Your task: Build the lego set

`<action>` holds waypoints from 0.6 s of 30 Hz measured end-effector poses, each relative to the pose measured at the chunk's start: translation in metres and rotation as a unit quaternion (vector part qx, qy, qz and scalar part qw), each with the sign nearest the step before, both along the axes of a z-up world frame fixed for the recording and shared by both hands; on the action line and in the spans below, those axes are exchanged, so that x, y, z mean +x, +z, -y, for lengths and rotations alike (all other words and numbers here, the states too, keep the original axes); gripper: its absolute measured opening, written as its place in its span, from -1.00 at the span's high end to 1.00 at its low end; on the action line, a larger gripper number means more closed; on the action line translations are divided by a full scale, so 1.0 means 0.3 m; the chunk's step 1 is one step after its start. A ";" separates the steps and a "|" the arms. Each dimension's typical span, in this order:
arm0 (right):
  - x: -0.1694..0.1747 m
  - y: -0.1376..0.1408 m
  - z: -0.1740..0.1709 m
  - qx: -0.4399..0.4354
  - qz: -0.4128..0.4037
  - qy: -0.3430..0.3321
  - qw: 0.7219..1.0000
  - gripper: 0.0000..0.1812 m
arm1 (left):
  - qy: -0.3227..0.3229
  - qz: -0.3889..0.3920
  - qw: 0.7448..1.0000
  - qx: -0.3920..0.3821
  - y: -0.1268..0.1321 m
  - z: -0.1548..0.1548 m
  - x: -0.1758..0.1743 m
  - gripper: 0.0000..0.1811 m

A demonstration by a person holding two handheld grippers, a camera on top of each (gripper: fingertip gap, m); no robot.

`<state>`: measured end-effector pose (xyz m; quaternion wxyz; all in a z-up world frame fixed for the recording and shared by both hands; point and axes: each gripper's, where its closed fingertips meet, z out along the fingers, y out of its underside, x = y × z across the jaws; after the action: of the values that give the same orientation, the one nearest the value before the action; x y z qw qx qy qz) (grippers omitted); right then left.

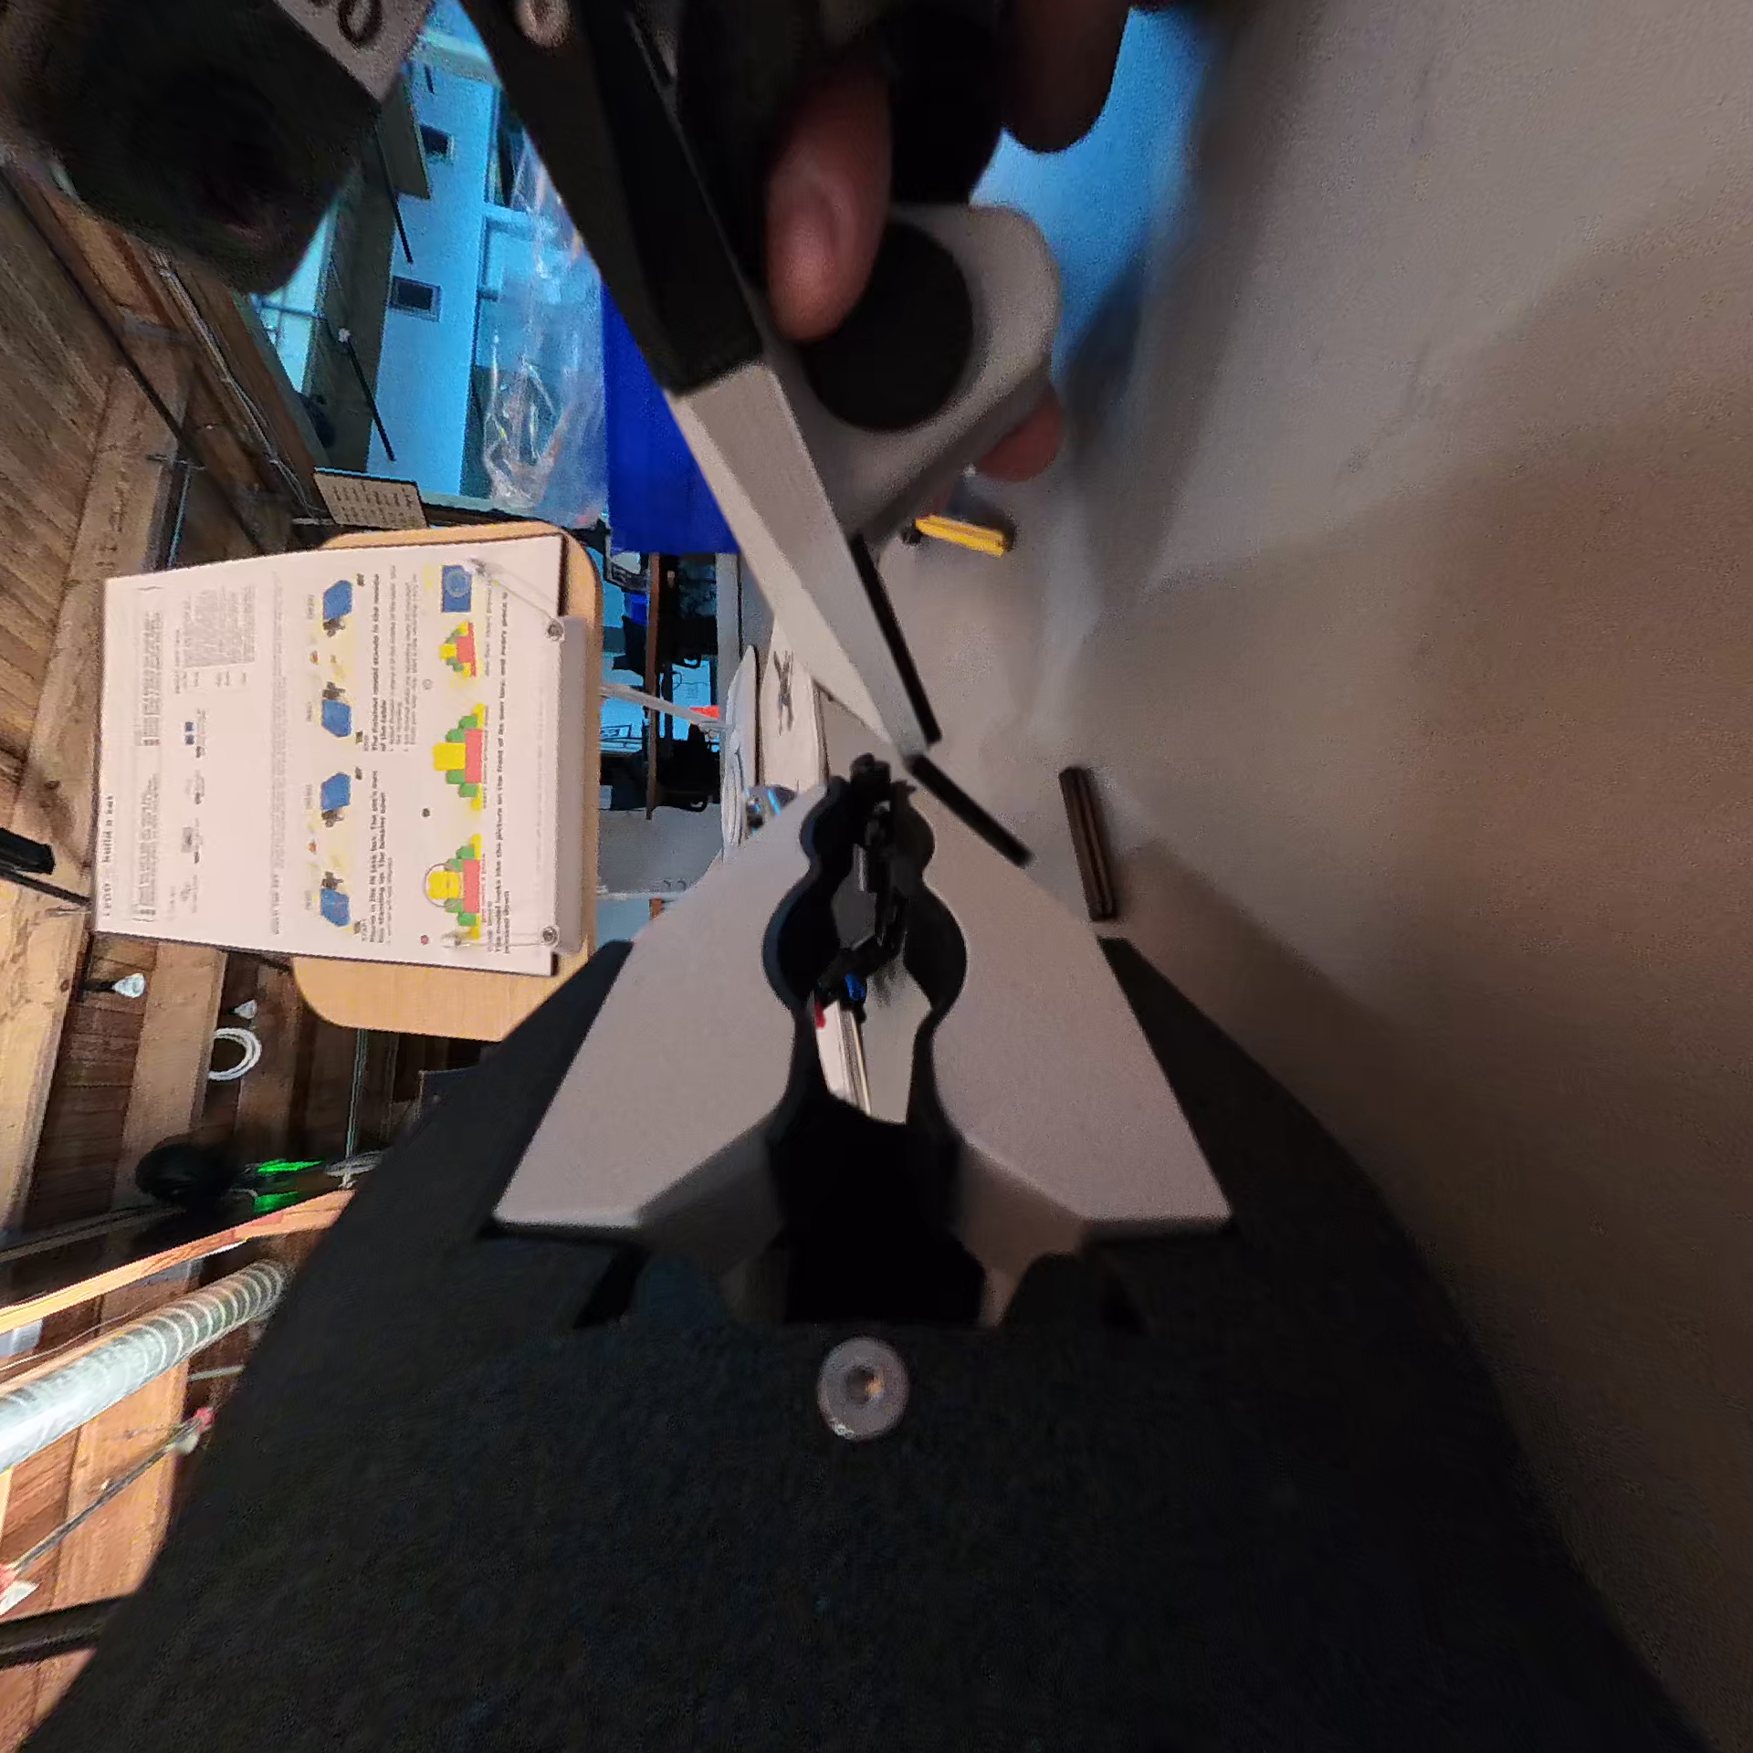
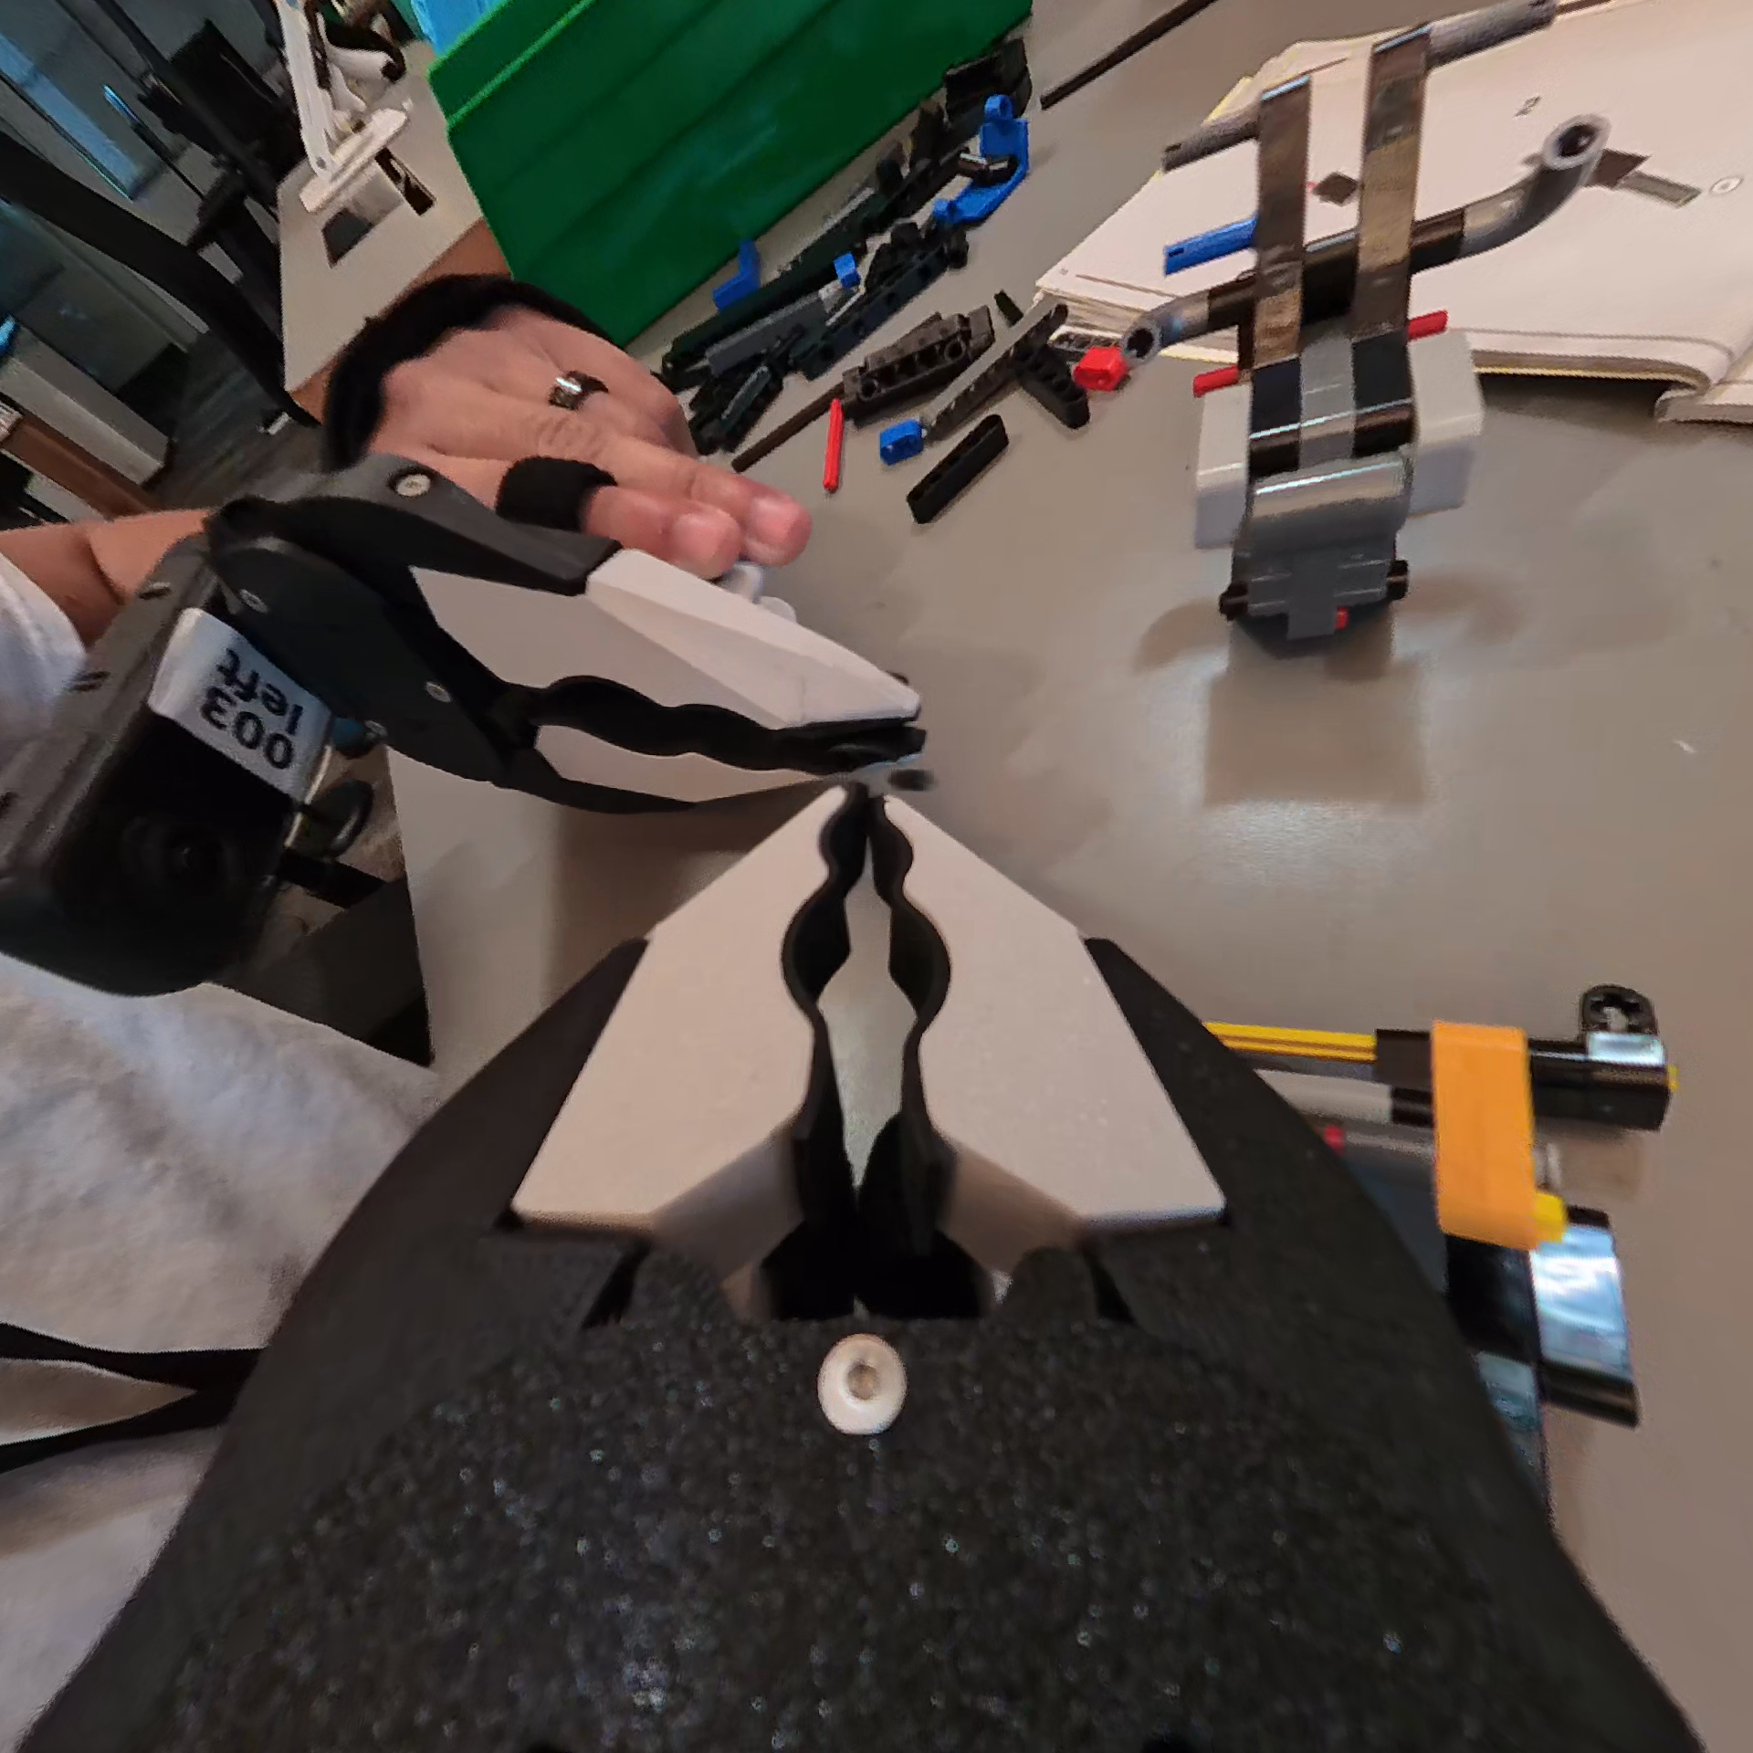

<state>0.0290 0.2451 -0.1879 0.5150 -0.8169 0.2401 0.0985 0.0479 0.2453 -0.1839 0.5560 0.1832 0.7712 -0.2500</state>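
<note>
Lego piece [image 1: 877, 854] clamped in left gripper [image 1: 892, 759]; labelled right gripper [image 2: 868, 792] pinched closed.

A: Grey surface [image 2: 1091, 759], smooth, glossy where lit. Green bin [image 2: 683, 142] at far edge, tilted in frame.

B: Noted. Printed sheet [image 1: 332, 749] clipped to a rounded wooden board [image 1: 446, 996], seen sideways. Wood-plank wall [image 1: 85, 531] behind.

A: Blue panel [image 1: 655, 455] beyond it, clear plastic bag [image 1: 541, 389] alongside. White stand [image 2: 341, 123] past the bin, blurred.
</note>
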 end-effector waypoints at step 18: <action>0.095 0.119 0.078 -0.207 0.257 0.175 0.928 0.74 | 0.165 -0.127 0.974 -0.094 0.012 -0.202 0.202 0.94</action>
<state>0.0574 0.2217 -0.1520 0.3536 -0.9316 -0.0320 -0.0782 0.1086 0.3059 -0.1804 0.5023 -0.0331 0.8280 -0.2472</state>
